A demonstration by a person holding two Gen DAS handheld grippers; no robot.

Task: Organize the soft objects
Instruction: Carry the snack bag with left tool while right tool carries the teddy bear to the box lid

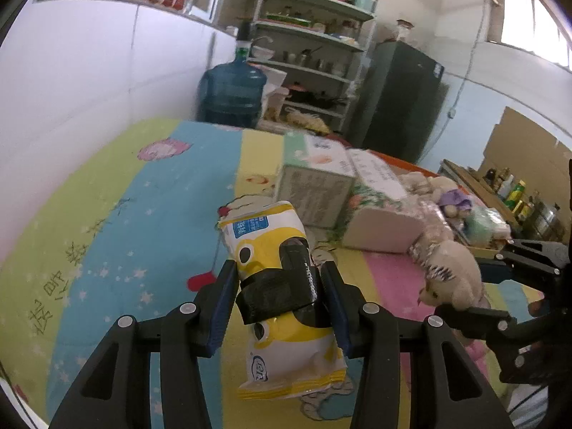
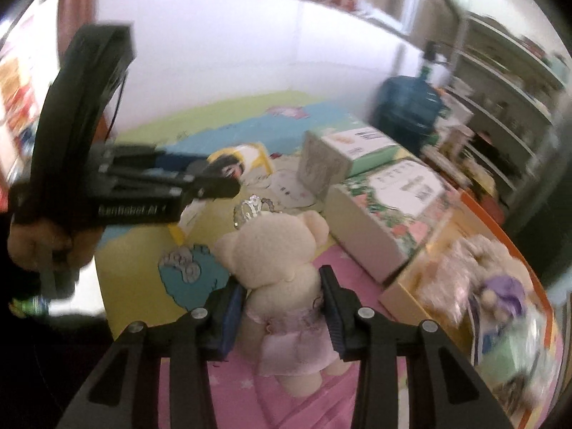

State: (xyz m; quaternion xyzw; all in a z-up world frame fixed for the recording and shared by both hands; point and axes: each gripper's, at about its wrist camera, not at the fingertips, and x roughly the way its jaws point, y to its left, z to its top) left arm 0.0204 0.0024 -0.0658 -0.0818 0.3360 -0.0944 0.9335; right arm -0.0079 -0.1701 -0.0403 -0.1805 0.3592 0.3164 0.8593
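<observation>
The left gripper [image 1: 279,286] clamps a yellow tissue pack [image 1: 282,286]; the right gripper [image 2: 282,307] grips a plush bear [image 2: 282,271]. Near the tissue boxes [image 2: 379,193], the slick pack could slip and fall.

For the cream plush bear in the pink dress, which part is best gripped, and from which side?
Grip the cream plush bear in the pink dress across its narrow torso, coming from behind with one of the fingers on each flank, as the right gripper is placed. The waist is slimmer than the head, and the back faces the gripper.
</observation>
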